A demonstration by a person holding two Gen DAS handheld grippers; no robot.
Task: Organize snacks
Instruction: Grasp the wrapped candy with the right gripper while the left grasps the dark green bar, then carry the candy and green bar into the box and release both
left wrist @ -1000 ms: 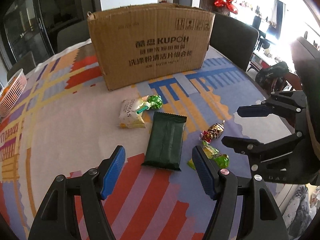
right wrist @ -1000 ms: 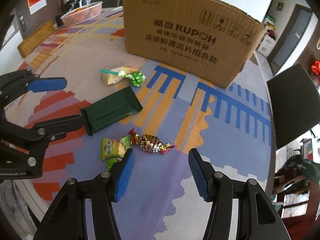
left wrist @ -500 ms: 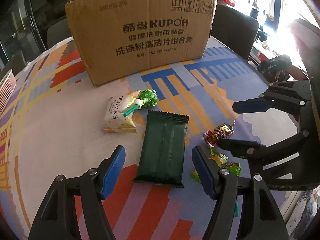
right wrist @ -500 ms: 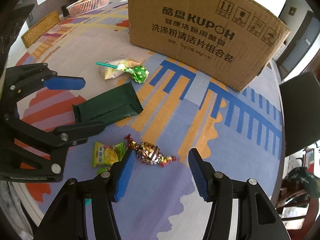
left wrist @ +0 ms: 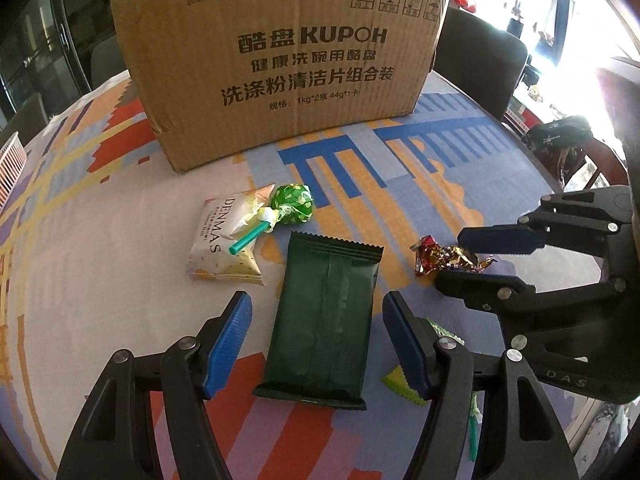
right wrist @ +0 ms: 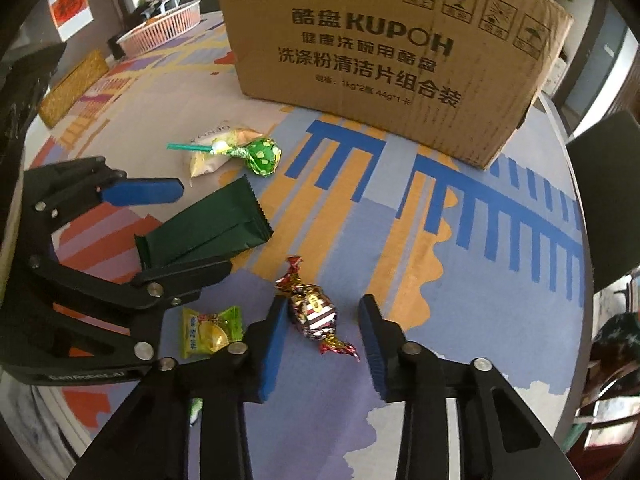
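A dark green snack packet (left wrist: 326, 316) lies flat on the patterned tablecloth, and my open left gripper (left wrist: 316, 344) straddles its near half without touching it. It also shows in the right wrist view (right wrist: 208, 226). A red-gold wrapped candy (right wrist: 314, 310) lies between the open jaws of my right gripper (right wrist: 322, 340), and shows in the left wrist view (left wrist: 444, 258). A white DENMAS packet (left wrist: 224, 240) and a green lollipop (left wrist: 290, 204) lie beyond. A yellow-green candy (right wrist: 212, 330) lies left of the right gripper.
A large KUPOH cardboard box (left wrist: 280, 52) stands at the back of the table. A pink-white basket (right wrist: 168, 26) sits far left. Dark chairs (right wrist: 604, 196) stand around the round table edge (right wrist: 568, 392).
Both grippers have moved forward and down. The green packet now lies between the left jaws and the wrapped candy between the right jaws. Both stay open.
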